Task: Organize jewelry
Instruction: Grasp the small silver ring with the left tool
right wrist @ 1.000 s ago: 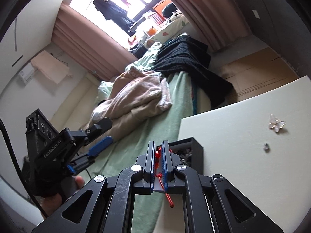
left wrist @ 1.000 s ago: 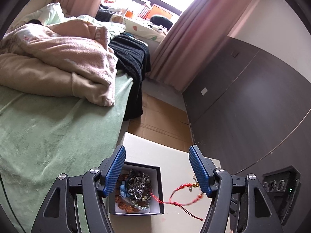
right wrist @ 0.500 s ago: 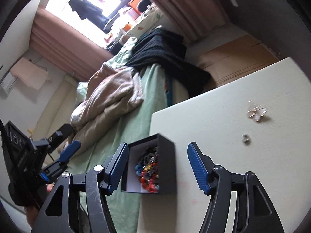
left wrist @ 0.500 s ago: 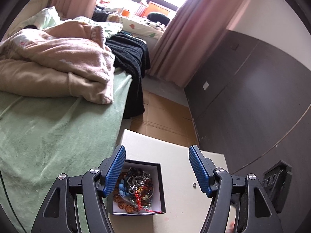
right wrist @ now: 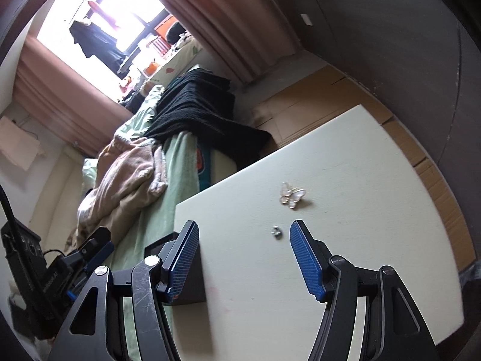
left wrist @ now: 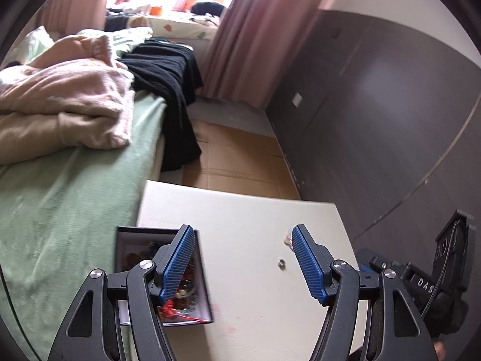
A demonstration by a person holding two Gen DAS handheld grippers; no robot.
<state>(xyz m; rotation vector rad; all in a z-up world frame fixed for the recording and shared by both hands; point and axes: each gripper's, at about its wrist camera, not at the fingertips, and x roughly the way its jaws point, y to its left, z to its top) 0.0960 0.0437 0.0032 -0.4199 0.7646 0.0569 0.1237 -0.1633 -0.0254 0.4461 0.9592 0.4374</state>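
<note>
Jewelry box (left wrist: 202, 288), black outside and white inside, at the bed-side edge of the white table (left wrist: 249, 210), near the corner closest to the cameras. Beads and a red cord (left wrist: 180, 316) heaped inside, the cord's end trailing onto the front rim. Left gripper (left wrist: 240, 258) spread wide, holding nothing, its left finger over the box. Right gripper (right wrist: 243, 258) likewise wide and bare, its left finger in front of the box's dark outer wall (right wrist: 195, 282). Between the right gripper's fingers, farther out on the tabletop: small silver piece (right wrist: 277, 231) (possibly an ear stud or a bead, too small to tell), and beyond it a white butterfly ornament (right wrist: 291, 196) with a gold outline, both lying apart from the box and from each other. Broad bare tabletop around both, with the far edge and the wardrobe-side edge well away from them. Green bedspread (left wrist: 60, 198) right against the table's left edge; cardboard-covered floor (left wrist: 240, 156) beyond the far edge; dark wardrobe (left wrist: 390, 120) along the right. Lettering "DAS" (left wrist: 425, 285) readable on the other gripper's body in the left view; wording on the black housing (right wrist: 52, 279) in the right view blurred.
</note>
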